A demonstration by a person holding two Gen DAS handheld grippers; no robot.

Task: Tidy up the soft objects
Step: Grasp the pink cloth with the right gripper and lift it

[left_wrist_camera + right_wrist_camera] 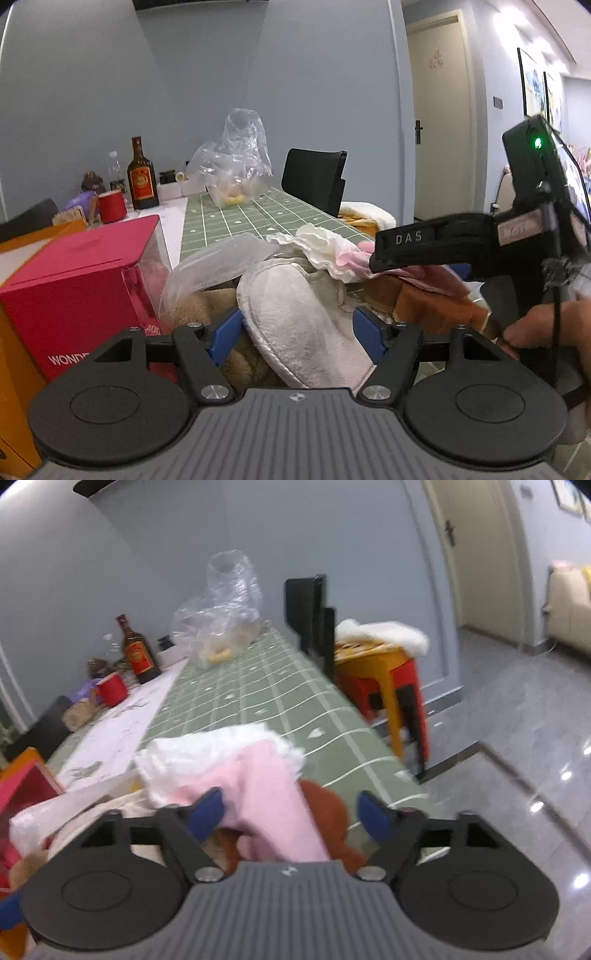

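slipper [295, 314] | left view only | stools [384, 679] | right view only

Ahead of the jaws and well beyond them, a clear plastic bag [236, 162] stands crumpled on the green checked tablecloth [255, 218], with something yellow inside (too blurred to name). Left of the bag, far ahead and to the left of the jaws, a brown bottle [141, 177] with a red label stands upright beside a red cup [110, 206]. Just left of the left jaw sits a red box [74, 280] with white lettering. Ahead and to the right, a black chair [314, 179] faces the table, and an orange stool [384, 672] stands just past it.
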